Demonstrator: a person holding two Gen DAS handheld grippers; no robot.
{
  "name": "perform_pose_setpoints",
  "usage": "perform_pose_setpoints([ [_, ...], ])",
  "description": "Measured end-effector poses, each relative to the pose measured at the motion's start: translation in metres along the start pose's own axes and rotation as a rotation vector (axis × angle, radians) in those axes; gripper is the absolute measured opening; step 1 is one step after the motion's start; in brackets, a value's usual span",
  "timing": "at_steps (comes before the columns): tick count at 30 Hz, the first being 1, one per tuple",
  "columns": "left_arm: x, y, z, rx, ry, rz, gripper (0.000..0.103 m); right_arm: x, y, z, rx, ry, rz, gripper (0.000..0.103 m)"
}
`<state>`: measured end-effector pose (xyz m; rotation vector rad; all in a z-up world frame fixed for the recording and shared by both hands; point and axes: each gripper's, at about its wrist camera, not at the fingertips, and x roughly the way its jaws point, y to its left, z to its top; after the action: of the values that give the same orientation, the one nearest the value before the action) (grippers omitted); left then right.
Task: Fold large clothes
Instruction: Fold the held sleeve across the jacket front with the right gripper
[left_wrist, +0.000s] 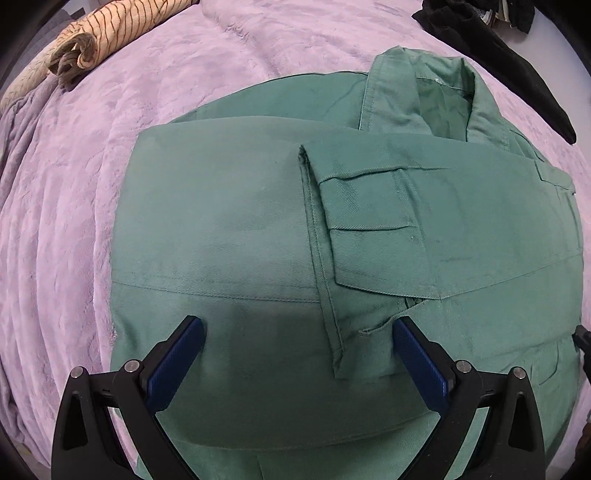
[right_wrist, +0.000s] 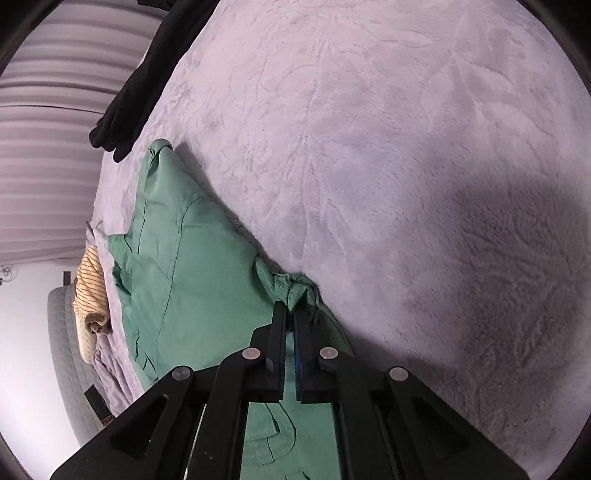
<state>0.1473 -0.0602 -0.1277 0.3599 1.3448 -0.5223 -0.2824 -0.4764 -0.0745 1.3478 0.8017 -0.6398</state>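
A soft purple blanket (left_wrist: 110, 206) is covering the bed, and a pale curtain (right_wrist: 55, 110) is hanging behind it. A big green jacket (left_wrist: 229, 229) is lying in the middle of the blanket. Its collar (left_wrist: 439, 92) is pointing toward the far edge of the bed. One sleeve (left_wrist: 388, 240) is lying folded across the front of the jacket, with its cuff end reaching to about the middle.

The left tongs (left_wrist: 297, 328) are hanging just above the near part of the jacket and pointing almost straight down. Their blue pads (left_wrist: 177, 362) are standing wide apart, and nothing is being squeezed between them. The end of the sleeve is lying between the two pads.

The right tongs (right_wrist: 290, 314) are at the side edge of the jacket, next to bare blanket. They are pinched tight on a small bunch of green cloth, and the cloth is poking out crumpled past the tips.

A tan striped cloth (left_wrist: 99, 40) is lying rolled up at the far left corner of the bed. A black garment (left_wrist: 498, 55) is lying along the far right corner, well apart from the jacket.
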Motion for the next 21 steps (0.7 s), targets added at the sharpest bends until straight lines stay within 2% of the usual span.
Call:
perform_pose_setpoints([
  [2, -0.01, 0.007, -0.001, -0.011, -0.01, -0.01, 0.102, -0.008, 0.012, -0.004, -0.027, 0.028, 0.011, 0.01],
  [4, -0.019, 0.01, 0.004, -0.006, -0.033, -0.018, 0.102, -0.021, 0.03, -0.005, -0.09, 0.019, 0.085, 0.013],
  [5, -0.022, 0.01, 0.009, -0.004, -0.042, -0.019, 0.102, -0.025, 0.041, -0.004, -0.13, 0.005, 0.087, 0.034],
  [6, -0.022, 0.009, 0.014, -0.002, -0.048, -0.016, 0.102, -0.028, 0.055, 0.002, -0.184, -0.02, 0.07, 0.063],
  [7, -0.022, 0.008, 0.02, -0.003, -0.054, -0.009, 0.102, -0.028, 0.066, 0.009, -0.225, -0.045, 0.061, 0.069],
  [8, -0.021, 0.006, 0.025, -0.008, -0.058, 0.0, 0.102, -0.026, 0.077, 0.017, -0.257, -0.061, 0.055, 0.069],
  [12, -0.019, 0.002, 0.036, -0.034, -0.081, 0.0, 0.102, 0.013, 0.114, 0.066, -0.313, -0.067, 0.024, 0.067],
  [16, -0.016, -0.006, 0.038, -0.033, -0.088, 0.004, 0.102, 0.054, 0.122, 0.099, -0.303, -0.032, -0.028, 0.065],
  [18, -0.015, -0.008, 0.04, -0.028, -0.095, 0.007, 0.102, 0.07, 0.119, 0.106, -0.262, 0.022, -0.017, 0.003],
  [21, -0.004, -0.009, 0.044, -0.016, -0.09, 0.015, 0.102, 0.062, 0.122, 0.107, -0.293, -0.046, -0.028, 0.003],
])
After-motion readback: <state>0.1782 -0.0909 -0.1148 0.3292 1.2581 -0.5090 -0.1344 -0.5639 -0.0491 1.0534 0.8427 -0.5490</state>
